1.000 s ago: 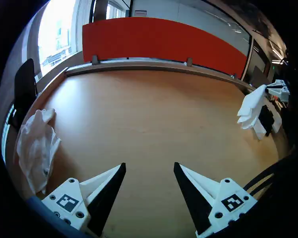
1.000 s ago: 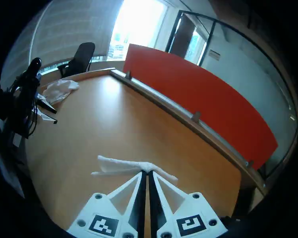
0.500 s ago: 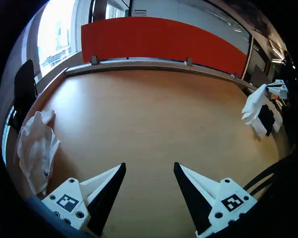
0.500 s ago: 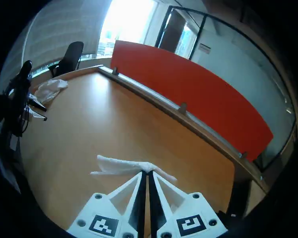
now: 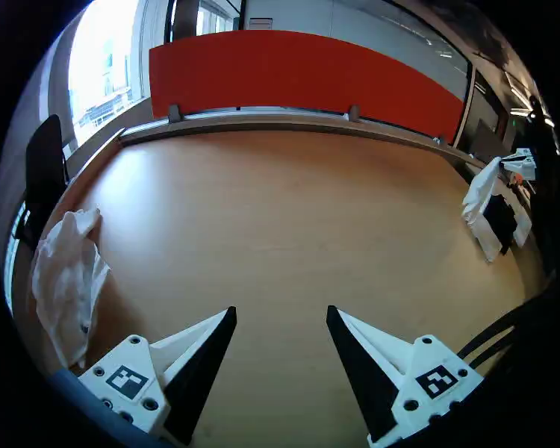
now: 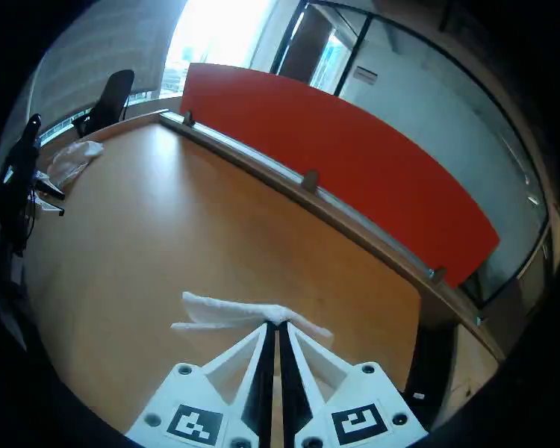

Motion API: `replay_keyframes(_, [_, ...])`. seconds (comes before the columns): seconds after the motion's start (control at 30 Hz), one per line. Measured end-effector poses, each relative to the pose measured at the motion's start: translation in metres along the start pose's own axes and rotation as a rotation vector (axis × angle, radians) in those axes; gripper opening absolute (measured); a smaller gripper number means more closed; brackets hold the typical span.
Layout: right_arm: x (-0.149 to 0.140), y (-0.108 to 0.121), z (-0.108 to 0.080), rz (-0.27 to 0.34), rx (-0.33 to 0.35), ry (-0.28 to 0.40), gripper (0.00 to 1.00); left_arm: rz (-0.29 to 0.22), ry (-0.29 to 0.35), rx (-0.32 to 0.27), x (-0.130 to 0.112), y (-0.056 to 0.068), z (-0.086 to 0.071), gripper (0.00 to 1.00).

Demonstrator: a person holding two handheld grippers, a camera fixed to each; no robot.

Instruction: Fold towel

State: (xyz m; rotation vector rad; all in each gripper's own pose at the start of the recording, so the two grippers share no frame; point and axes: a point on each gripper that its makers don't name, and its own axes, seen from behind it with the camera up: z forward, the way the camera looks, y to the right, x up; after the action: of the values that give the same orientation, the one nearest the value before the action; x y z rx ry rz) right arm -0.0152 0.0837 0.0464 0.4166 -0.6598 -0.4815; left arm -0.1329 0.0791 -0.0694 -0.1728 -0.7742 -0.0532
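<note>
2 pairs of tongs work over a bare wooden table (image 5: 280,194). The right tongs (image 6: 278,327) are pressed together on a bunched fold of the white towel (image 6: 231,311), which sticks out sideways from their tips and appears lifted off the table, while the left tongs (image 5: 280,310) stand wide apart with nothing between them. Seen from the left tongs, the towel hangs well off to their right, near the table's end. The step in hand looks like carrying the towel to the working area, so folding proper is not yet begun. Next it likely needs laying flat ahead of the left tongs, which must then take 1 corner. Another crumpled white cloth (image 5: 67,276) lies close to their left, by the table's edge, and is best avoided. Ahead, the table runs open to a raised rail (image 5: 280,119) and red screen (image 5: 302,75); a black chair (image 5: 45,160) stands beyond the left edge.
</note>
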Motion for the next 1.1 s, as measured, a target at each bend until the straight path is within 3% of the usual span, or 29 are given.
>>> replay_keyframes(0.73, [-0.022, 0.065, 0.012, 0.038, -0.069, -0.061, 0.04, 0.016, -0.01, 0.005, 0.002, 0.006, 0.002, 0.89])
replay_keyframes(1.1, [-0.034, 0.075, 0.011, 0.048, -0.077, -0.085, 0.04, 0.024, -0.009, 0.003, 0.004, 0.009, 0.002, 0.89])
